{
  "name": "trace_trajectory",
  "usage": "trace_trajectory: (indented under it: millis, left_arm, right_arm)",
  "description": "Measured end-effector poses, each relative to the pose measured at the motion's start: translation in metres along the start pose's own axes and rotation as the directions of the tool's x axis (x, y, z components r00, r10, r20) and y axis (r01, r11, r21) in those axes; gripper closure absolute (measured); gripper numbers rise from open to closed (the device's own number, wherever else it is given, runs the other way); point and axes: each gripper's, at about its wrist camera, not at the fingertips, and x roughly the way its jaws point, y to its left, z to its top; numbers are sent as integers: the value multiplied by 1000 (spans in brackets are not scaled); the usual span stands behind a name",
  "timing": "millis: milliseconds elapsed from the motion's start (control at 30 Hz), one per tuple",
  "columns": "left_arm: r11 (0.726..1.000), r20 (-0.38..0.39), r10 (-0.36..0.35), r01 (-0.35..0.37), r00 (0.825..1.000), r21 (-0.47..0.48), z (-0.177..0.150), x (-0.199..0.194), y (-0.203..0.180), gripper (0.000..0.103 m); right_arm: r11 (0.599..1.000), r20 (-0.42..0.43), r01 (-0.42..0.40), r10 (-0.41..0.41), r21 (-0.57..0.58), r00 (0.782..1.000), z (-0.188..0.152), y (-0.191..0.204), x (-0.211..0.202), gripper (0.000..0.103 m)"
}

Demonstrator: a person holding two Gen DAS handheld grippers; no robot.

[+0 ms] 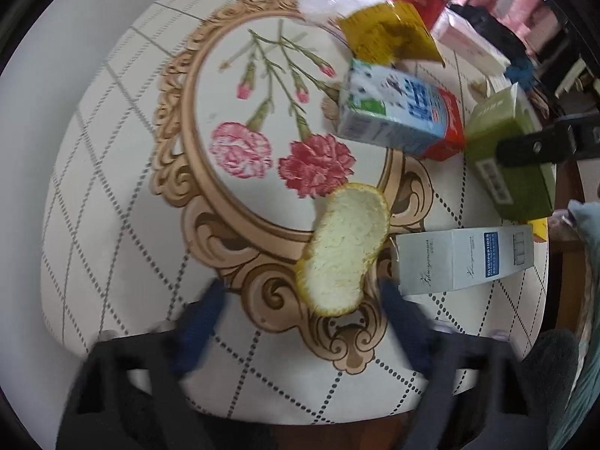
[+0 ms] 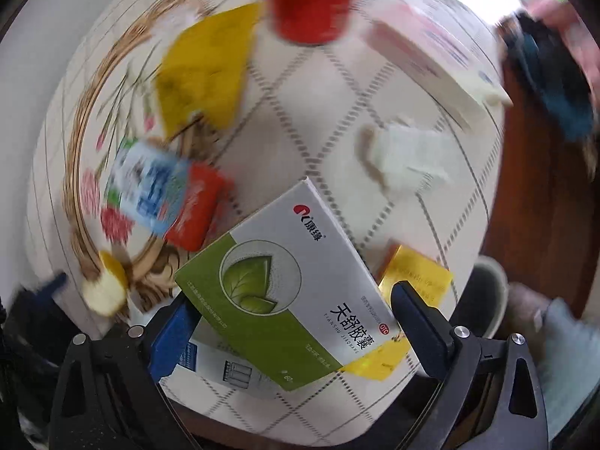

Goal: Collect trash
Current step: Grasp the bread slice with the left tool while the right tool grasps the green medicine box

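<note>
Clearly, the left gripper (image 1: pixel 300 296) stands wide over the counter (image 1: pixel 112 195), the peel (image 1: pixel 345 251) lying loose between its pads. Only the right wrist view shows the right gripper (image 2: pixel 288 318) spread around the green-and-white box (image 2: pixel 285 292), whether gripping it cannot be told, plus a crumpled tissue (image 2: pixel 408 157).

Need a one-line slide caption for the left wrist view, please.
Left gripper descends open around a citrus peel on the floral tablecloth, boxes cluttered alongside.
</note>
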Motion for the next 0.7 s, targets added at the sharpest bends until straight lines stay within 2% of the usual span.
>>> trace_trajectory:
  millis: [100,167,233,300,333,367,700]
  left_arm:
    - [999,15,21,-22,1000,47,6,1,-8,41]
    - [996,29,45,-47,999,76,11,2,-14,51]
    - [993,49,56,-61,997,99,15,1,-19,71]
    - [993,44,57,-62,997,102,18,2,-20,71]
    - [993,46,56,-60,997,104,19,2,-20,72]
    - [993,49,54,-59,997,106,21,5,-19,72]
    - [992,94,104,-110,990,57,7,-12,-3,73]
  right_arm:
    - [1000,-6,-15,15,-1,1000,3,-6,4,3]
    - [1000,-20,6,-7,-23,1000,-3,-8,11,3]
    - [999,-35,29,-30,-43,999,-4,-5,18,3]
    - [997,-44,54,-57,-55,997,-8,-6,29,4]
    - [996,-39,64,-66,-58,997,-8,-5,28,13]
    - [996,-32,66,-68,-61,997,-11,-4,32,15]
    - [999,33,39,-40,5,999,-25,1,19,18]
